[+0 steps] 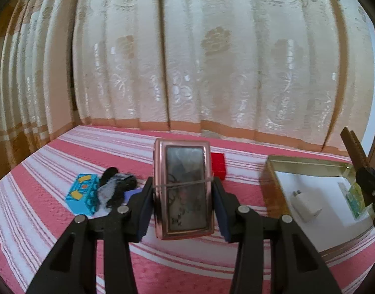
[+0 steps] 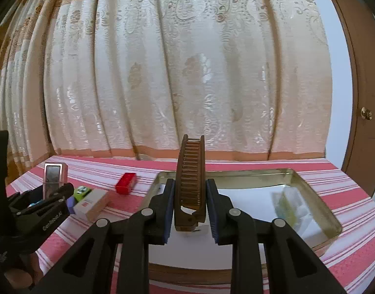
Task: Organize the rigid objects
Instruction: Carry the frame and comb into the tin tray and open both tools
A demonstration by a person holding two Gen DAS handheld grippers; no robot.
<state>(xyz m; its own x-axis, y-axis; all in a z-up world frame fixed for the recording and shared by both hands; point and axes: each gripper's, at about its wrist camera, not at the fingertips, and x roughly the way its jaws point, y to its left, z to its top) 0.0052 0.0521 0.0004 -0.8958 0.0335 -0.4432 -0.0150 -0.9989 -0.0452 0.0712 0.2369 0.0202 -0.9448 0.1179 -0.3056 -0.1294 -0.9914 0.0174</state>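
Note:
My left gripper (image 1: 183, 191) is shut on a rose-gold rectangular case (image 1: 183, 188) with a mirrored face, held upright above the bedspread. It also shows in the right wrist view (image 2: 54, 176). My right gripper (image 2: 190, 196) is shut on a brown folding comb (image 2: 190, 178), held upright over the gold metal tray (image 2: 285, 174). The tray (image 1: 270, 171) holds a white paper lining, a white charger plug (image 1: 306, 203) and a greenish packet (image 2: 285, 205). The comb and right gripper show at the right edge of the left wrist view (image 1: 359, 156).
On the pink striped bedspread (image 1: 52, 220) lie a blue toy brick (image 1: 83, 196), a black and white object (image 1: 116, 188), a red box (image 2: 125, 182), a white and tan box (image 2: 92, 204) and a green toy (image 2: 81, 192). A cream curtain hangs behind.

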